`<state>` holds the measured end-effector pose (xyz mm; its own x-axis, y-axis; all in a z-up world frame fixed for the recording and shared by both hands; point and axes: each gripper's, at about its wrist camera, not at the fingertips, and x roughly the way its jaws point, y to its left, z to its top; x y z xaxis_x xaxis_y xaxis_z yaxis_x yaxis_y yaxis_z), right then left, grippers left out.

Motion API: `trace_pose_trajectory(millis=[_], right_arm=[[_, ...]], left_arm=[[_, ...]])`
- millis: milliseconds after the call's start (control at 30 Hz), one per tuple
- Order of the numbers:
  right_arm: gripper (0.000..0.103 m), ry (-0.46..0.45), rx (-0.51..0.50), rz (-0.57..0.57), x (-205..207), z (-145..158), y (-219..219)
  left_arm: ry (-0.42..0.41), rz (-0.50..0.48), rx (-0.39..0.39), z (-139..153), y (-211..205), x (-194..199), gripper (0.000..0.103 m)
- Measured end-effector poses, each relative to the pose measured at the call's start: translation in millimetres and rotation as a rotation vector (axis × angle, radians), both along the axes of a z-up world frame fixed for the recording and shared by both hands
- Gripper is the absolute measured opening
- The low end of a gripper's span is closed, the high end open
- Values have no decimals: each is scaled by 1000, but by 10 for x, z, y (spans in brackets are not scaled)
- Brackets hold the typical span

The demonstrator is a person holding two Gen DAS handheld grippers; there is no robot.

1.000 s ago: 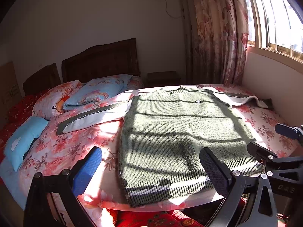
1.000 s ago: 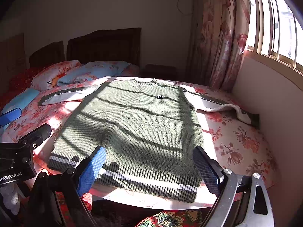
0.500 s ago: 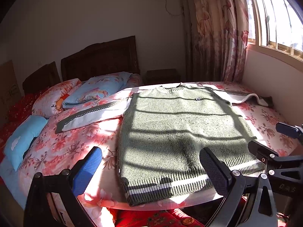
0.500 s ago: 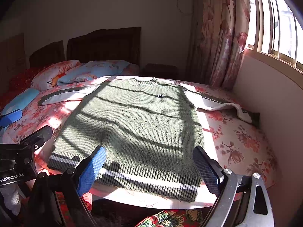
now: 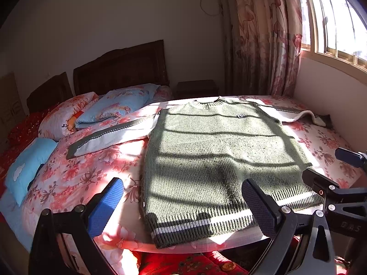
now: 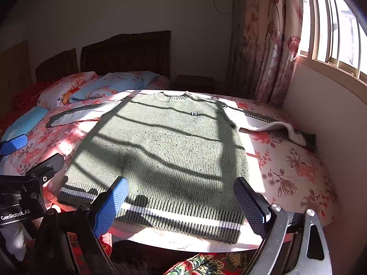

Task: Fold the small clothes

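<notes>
- I am looking at the bed (image 5: pixel 75 174), its pink floral sheet lying in strong window light with barred shadows crossing it; compared with a second ago the whole scene is sitting a little lower and nearer in my left view, so that rig is easing forward.
- The green sweater (image 5: pixel 213 160) is lying flat, front up, in the middle of the bed, hem toward me at the near edge of the mattress, collar toward the headboard (image 5: pixel 121 66); it is resting just where it was a second ago, untouched.
- Its pale sleeves are spreading out to either side, one sleeve (image 5: pixel 110 135) reaching toward the pillows (image 5: pixel 114 107), the other sleeve (image 6: pixel 266 123) running toward the wall under the window, its cuff drooping there.
- The left gripper (image 5: pixel 181 204) is hovering above the sweater's hem at the corner nearer the pillows, jaws wide apart, holding nothing, same spread as before.
- The right gripper (image 6: pixel 181 201) is hanging over the hem on the window side, fingers also spread wide and empty, barely shifting since the earlier frame.
- A small dark badge (image 6: pixel 194 113) is showing on the sweater's chest, below the collar.
</notes>
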<state>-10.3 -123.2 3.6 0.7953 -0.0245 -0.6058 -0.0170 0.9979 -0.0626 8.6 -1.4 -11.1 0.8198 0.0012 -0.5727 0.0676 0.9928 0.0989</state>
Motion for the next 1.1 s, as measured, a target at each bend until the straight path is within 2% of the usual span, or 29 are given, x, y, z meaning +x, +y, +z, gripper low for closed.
trace_pose_trajectory(millis=[400, 733, 1000, 1100], right_arm=[[95, 8, 7, -2, 13, -13, -9], [95, 40, 39, -12, 74, -79, -88], [95, 77, 81, -33, 200, -214, -248], [90, 83, 117, -67, 333, -278, -460]], left_arm=[[6, 1, 2, -7, -1, 10, 103], [49, 10, 22, -102, -17, 98, 103], [104, 5, 24, -246, -41, 261, 103], [122, -43, 11, -335, -66, 412, 103]])
